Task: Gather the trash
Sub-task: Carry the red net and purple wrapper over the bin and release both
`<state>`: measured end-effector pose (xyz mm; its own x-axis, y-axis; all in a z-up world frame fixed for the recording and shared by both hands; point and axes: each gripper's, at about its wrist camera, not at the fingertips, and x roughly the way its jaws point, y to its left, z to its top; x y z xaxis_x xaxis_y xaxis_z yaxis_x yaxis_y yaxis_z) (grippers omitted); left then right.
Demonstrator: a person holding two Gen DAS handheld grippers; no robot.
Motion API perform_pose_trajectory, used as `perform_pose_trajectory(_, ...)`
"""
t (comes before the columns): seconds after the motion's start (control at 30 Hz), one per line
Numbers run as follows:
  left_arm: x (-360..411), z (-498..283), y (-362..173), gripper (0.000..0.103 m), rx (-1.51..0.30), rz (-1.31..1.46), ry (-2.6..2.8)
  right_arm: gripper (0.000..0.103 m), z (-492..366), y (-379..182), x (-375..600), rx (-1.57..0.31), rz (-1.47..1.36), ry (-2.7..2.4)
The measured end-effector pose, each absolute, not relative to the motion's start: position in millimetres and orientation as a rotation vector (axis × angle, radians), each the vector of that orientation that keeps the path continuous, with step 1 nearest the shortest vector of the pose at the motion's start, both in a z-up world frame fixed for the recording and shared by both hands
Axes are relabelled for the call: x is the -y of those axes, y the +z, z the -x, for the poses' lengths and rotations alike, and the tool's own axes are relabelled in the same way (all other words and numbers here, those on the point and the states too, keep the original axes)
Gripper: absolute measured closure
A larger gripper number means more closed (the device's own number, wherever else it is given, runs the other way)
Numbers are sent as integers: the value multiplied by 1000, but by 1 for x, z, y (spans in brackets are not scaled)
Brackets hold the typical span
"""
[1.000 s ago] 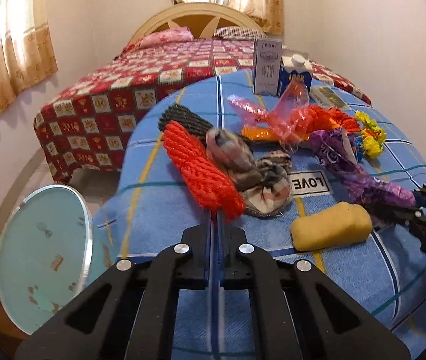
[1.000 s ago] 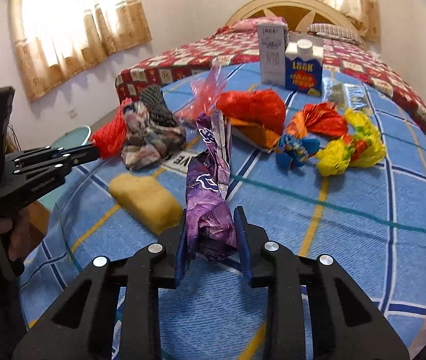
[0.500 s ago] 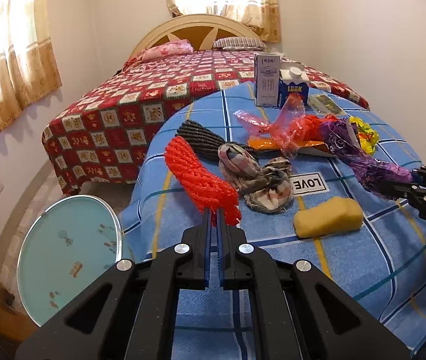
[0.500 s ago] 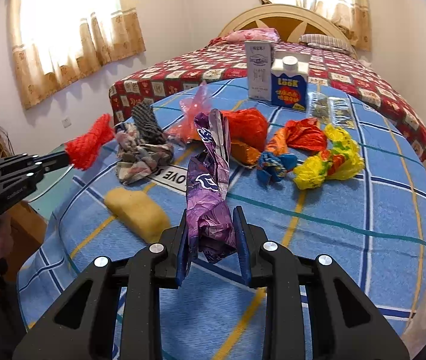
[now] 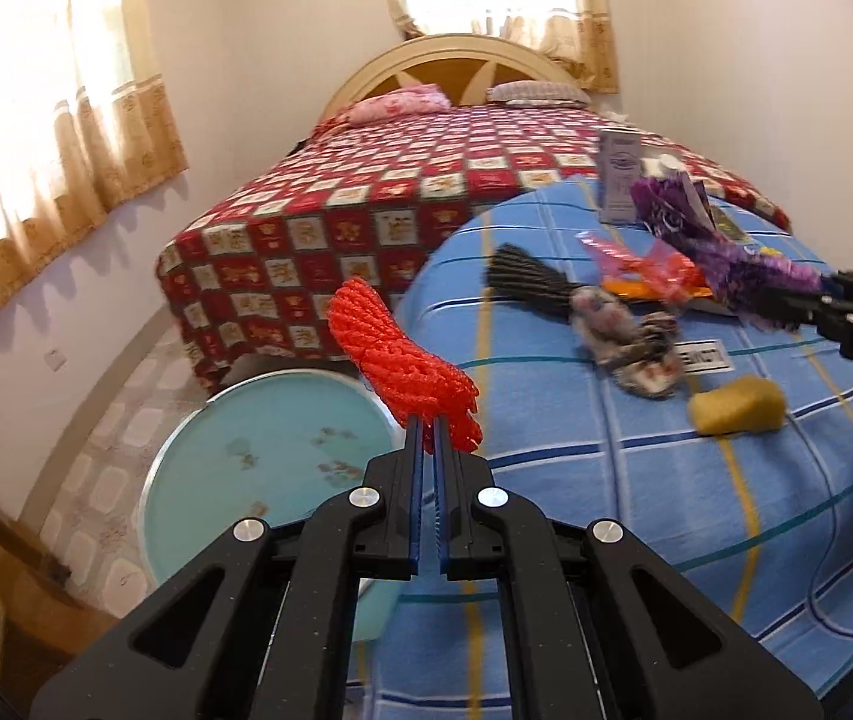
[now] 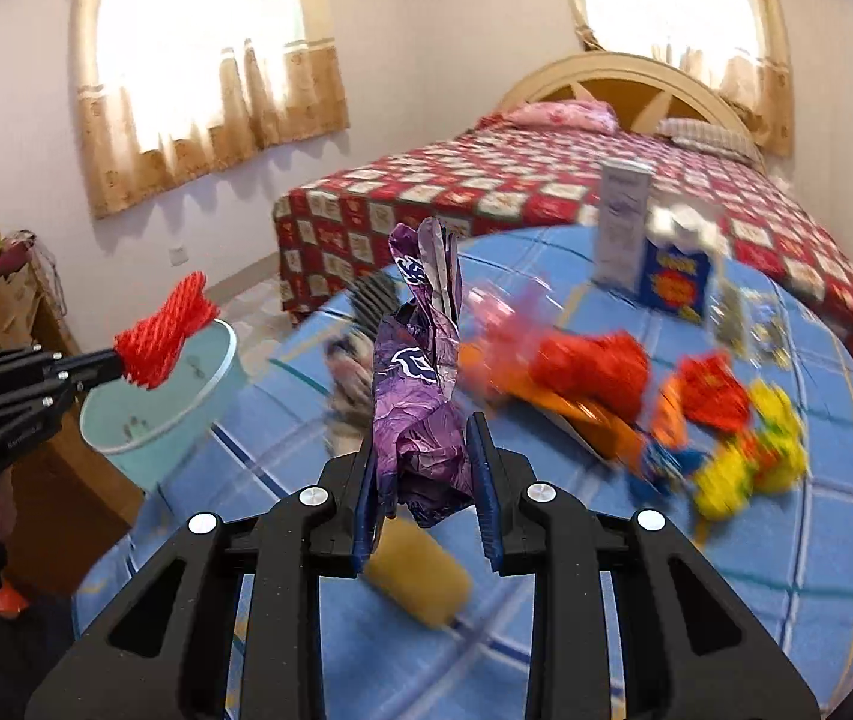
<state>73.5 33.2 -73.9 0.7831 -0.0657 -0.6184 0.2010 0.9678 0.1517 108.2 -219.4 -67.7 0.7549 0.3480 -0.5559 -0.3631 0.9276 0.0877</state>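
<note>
Pinching a red mesh bundle [image 5: 402, 360] above the pale blue bin [image 5: 270, 456] beside the table [image 5: 636, 510], the left gripper [image 5: 430, 429] is clamped on it, while the right gripper [image 6: 423, 480] is clamped on a crumpled purple wrapper [image 6: 420, 396] held over the table's remaining litter.

Red checkered bed [image 5: 402, 198], curtained windows [image 6: 198, 60], blue plaid tablecloth [image 5: 696, 492].
</note>
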Motion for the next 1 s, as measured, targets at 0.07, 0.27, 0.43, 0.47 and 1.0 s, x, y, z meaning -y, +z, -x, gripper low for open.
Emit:
perform_pose_trajectory(0.07,-46,-74,-73,100,-662,-209,-116,75,-115,-64,203,-594,51,415)
perform_pose_trajectory(0.27,-76,-76,-75,100,-677,-194,-49,75,-135,-59,159,-591,101,487)
perform_pose_trajectory(0.43,-95,-77,-79,100,-693,-191,-2,75,-150,-61,127,-593,134,534)
perform_pose_trajectory(0.47,-99,-78,-80,100,-699,-188,7,75,-152,-61,123,-593,140,540)
perform_pose_trajectory(1.0,-140,-82,-86,100,-739,-166,92,75,-175,-64,59,-606,230,633)
